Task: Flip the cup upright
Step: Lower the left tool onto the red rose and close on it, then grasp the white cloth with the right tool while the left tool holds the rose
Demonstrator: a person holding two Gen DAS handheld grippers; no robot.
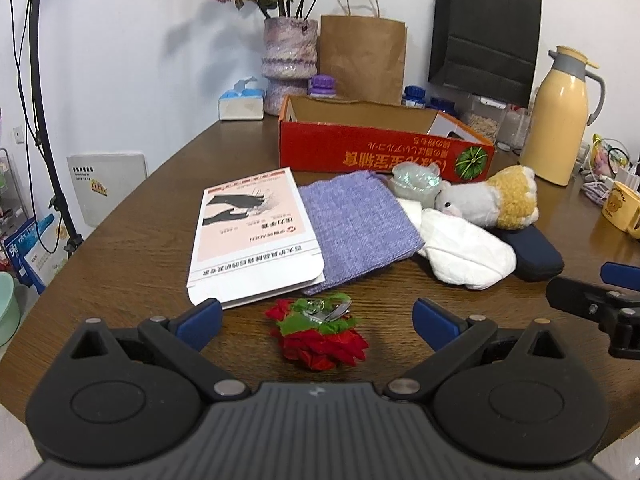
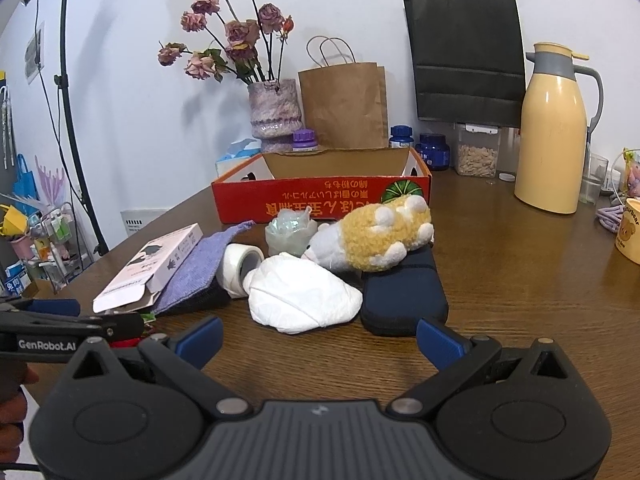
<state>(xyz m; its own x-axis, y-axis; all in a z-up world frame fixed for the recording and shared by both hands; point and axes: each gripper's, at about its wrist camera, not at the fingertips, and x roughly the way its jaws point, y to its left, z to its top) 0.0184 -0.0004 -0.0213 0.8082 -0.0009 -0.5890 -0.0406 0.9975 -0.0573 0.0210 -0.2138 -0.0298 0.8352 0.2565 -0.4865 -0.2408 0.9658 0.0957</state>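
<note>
Both grippers, left (image 1: 316, 322) and right (image 2: 318, 340), are held wide apart, empty; the cup (image 2: 291, 231) is seen beside the plush (image 2: 376, 236).

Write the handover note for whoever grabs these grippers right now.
Left gripper: open, empty, low over the table with a red flower between its fingers.
Right gripper: open, empty, facing the dark case.
Cups: a translucent cup stands against the plush, in front of the red box. I cannot tell which way up it is. A yellow mug is at the far right, cut off by the frame.
Done: nothing, and no cup is touched.
Left: confirm which cup is overturned, grasp it, turn it upright and set it down.
</note>
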